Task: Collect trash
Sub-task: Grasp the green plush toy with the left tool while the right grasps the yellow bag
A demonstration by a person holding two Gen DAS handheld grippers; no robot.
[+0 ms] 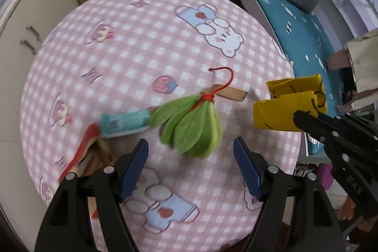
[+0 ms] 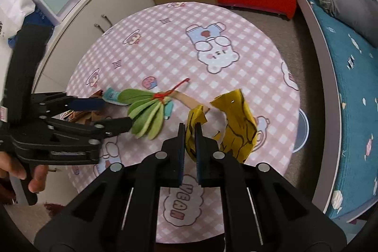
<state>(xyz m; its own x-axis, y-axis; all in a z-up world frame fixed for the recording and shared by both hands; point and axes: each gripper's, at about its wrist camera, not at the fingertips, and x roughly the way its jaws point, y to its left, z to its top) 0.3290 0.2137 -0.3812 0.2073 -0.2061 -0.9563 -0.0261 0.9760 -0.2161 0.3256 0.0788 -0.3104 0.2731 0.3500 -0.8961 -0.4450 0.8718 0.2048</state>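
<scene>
left wrist view: my left gripper (image 1: 191,152) hangs spread apart over the green leaf bundle (image 1: 191,122) on the table (image 1: 141,39). right wrist view: my right gripper (image 2: 190,134) is clamped on the yellow wrapper (image 2: 236,119), near right. next i'd judge the left closes on the leaves.

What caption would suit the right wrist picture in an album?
Right gripper pinching a yellow wrapper above the pink checked table, left gripper open beside green felt leaves.
</scene>
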